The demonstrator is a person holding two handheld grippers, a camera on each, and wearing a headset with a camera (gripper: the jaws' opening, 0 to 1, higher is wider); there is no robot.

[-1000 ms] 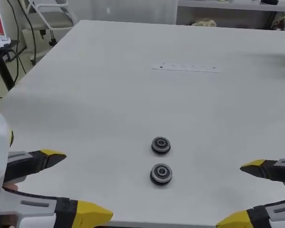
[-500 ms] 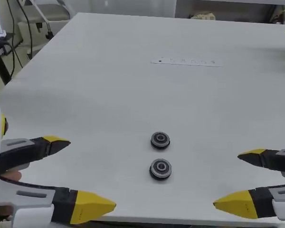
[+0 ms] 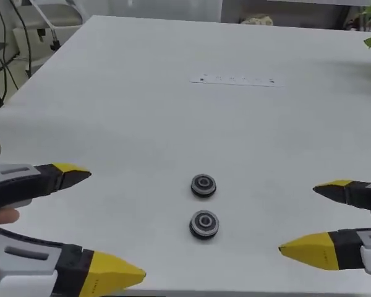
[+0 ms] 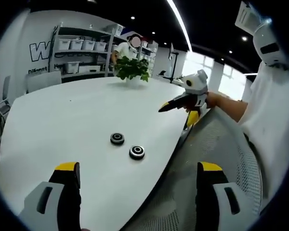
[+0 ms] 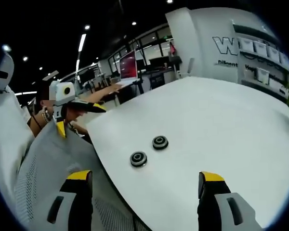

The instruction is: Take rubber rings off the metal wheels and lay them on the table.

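**Both grippers gaping wide, gripping nothing**

The left gripper (image 3: 114, 223) is reaching in from the lower left of the head view. Its jaws are spread wide, with their yellow tips pointing right and slightly away from the person, and nothing is sitting between them. A bit of the left hand (image 3: 0, 215) is peeking out behind the upper jaw. The right gripper (image 3: 297, 219) is mirroring it from the lower right, jaws equally wide, yellow tips pointing left, also gripping nothing. In the left gripper view the right hand (image 4: 215, 99) is clasping the right gripper's body, and the bare forearm (image 4: 233, 109) is running back toward the person's torso. The two grippers are facing each other, well apart.
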